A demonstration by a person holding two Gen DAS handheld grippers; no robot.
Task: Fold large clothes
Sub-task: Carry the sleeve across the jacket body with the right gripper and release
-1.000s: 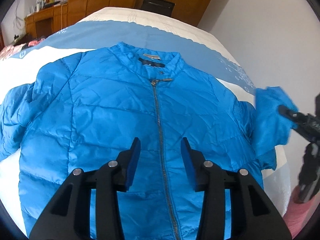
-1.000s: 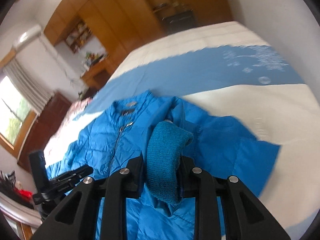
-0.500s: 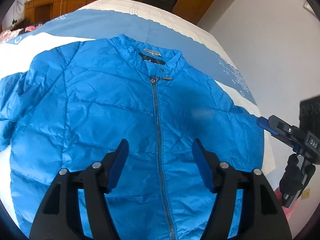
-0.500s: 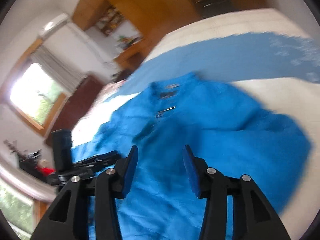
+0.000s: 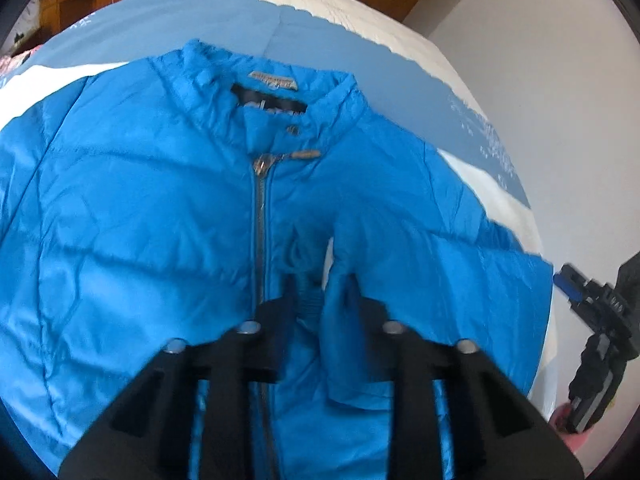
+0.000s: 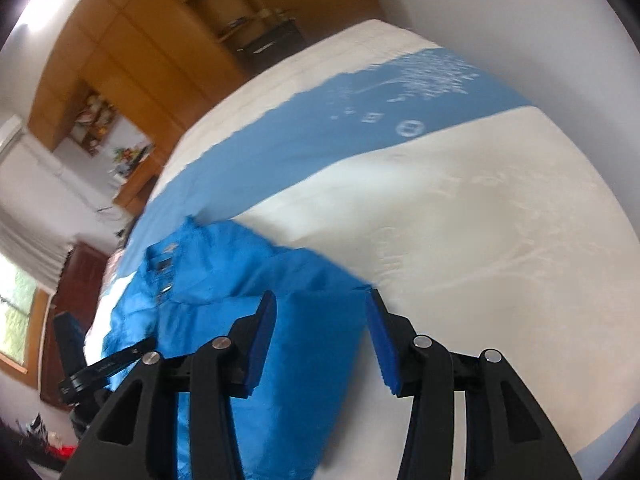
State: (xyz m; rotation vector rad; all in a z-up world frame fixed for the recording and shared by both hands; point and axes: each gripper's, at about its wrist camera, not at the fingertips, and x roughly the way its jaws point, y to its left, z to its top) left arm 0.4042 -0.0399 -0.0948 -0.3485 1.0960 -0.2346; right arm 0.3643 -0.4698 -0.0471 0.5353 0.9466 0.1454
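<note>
A bright blue padded jacket lies front up, zipped, on the bed, collar toward the far end. Its right sleeve is folded across the chest, and the cuff end sits between my left gripper's fingers. My left gripper is low over the chest and appears closed around the sleeve cuff. My right gripper is open and empty, above the jacket's right edge where it meets the white bedcover. It also shows in the left wrist view, and the left gripper appears in the right wrist view.
The bed has a white cover with a wide blue band. A white wall runs close along the bed's right side. Wooden wardrobes and a desk stand beyond the far end.
The right gripper let go of the sleeve cuff and drew back to the right, open. The left gripper moved forward and down and closed around the folded sleeve on the chest.
</note>
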